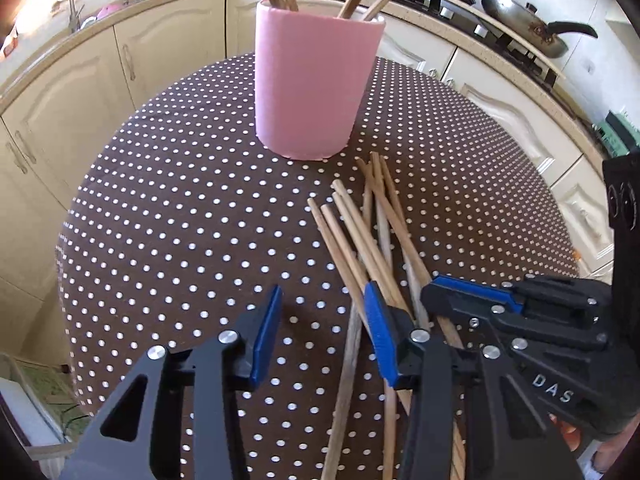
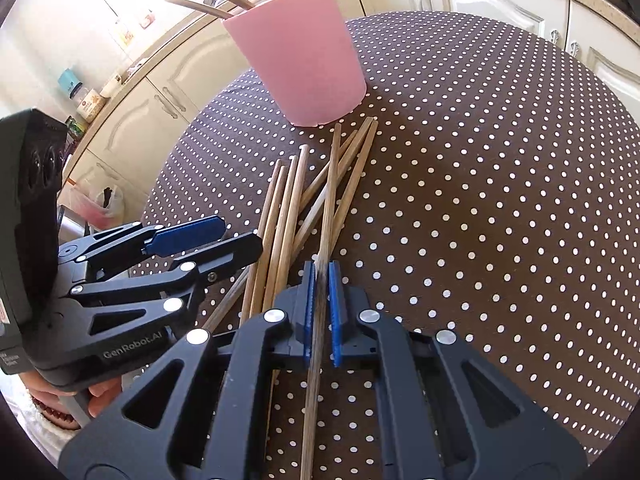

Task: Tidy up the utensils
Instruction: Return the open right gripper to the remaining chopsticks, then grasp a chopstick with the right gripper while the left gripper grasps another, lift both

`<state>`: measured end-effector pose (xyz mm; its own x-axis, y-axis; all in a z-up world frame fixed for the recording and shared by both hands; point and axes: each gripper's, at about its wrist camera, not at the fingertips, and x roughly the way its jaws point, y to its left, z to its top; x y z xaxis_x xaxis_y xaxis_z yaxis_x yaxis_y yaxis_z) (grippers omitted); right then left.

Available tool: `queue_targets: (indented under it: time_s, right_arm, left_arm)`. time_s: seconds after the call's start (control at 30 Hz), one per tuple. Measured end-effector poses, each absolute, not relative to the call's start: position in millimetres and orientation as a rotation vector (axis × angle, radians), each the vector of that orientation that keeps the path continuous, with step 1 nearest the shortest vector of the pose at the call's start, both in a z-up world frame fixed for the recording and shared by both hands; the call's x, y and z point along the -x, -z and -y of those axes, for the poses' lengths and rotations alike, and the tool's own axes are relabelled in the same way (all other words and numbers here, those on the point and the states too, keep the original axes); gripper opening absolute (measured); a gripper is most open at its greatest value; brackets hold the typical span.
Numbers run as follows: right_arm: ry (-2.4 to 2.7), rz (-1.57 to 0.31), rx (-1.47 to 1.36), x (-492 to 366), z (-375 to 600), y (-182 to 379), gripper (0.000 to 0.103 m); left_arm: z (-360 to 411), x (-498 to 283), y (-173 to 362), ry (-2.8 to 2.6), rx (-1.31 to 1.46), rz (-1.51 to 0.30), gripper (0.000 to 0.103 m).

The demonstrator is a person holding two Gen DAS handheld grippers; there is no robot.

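Left wrist view: the left gripper (image 1: pixel 320 332) sits at 6 o'clock with its blue-padded jaws spread wide and nothing between them. Under its right finger, from 6 toward 1 o'clock, lies a loose pile of wooden chopsticks (image 1: pixel 376 236), crossing one another on the brown polka-dot tablecloth (image 1: pixel 180 208). At 12 o'clock, just beyond the pile's far tips, stands the pink holder (image 1: pixel 316 80), upright, with several chopsticks already leaning out of its top. The right gripper (image 1: pixel 472 294) comes in from 4 o'clock, low over the near part of the pile (its fingers look nearly together from this side). Cream cabinets (image 1: pixel 80 92) curve behind the table, and a wok (image 1: pixel 528 24) sits on the stove at 2 o'clock.

Right wrist view: the right gripper (image 2: pixel 321 276) is at 6 o'clock, its blue pads closed against a single chopstick (image 2: pixel 331 184) that runs straight between them toward 12 o'clock, its far tip near the base of the pink holder (image 2: pixel 300 48) at 11 o'clock. The rest of the chopsticks (image 2: pixel 284 216) fan out just left of it on the tablecloth (image 2: pixel 500 200). The left gripper (image 2: pixel 218 236) enters from 9 o'clock, jaws apart, beside the pile.
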<state>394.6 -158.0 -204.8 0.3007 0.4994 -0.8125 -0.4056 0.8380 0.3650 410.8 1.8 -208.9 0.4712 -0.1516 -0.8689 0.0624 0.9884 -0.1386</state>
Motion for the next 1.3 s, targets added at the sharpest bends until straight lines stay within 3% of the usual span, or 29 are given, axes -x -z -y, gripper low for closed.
queue_targets:
  time_s: [0.17, 0.27, 0.4, 0.47, 0.57, 0.9, 1.3]
  right_arm:
    - [-0.597, -1.112, -0.088, -393.7, 162.4, 204.0, 0.007]
    - [-0.593, -1.119, -0.084, -394.0, 151.9, 203.2, 0.007]
    - [-0.59, -1.118, -0.081, -394.3, 143.7, 203.1, 0.007]
    - [-0.587, -1.118, -0.079, -392.8, 142.6, 202.8, 0.007]
    - [-0.586, -1.111, -0.077, -390.5, 142.0, 202.5, 0.007]
    - [-0.565, -1.069, -0.099, -382.0, 149.1, 196.7, 0.006]
    - [-0.58, -0.904, -0.159, -363.6, 169.3, 145.3, 0.006]
  left_arm:
    - [4.3, -415.2, 209.1, 0.112, 0.087, -1.084, 0.04]
    - [8.6, -418.1, 211.3, 0.123, 0.074, -1.108, 0.025]
    - [13.3, -419.5, 212.1, 0.122, 0.071, -1.109, 0.024]
    - [12.5, -417.9, 212.4, 0.137, 0.086, -1.107, 0.013]
    - [5.8, -411.1, 213.4, 0.164, 0.127, -1.095, 0.006]
    - [-30.2, -391.1, 202.2, 0.192, 0.231, -1.01, 0.006]
    - [-66.2, -346.0, 134.3, 0.241, 0.273, -0.748, 0.006]
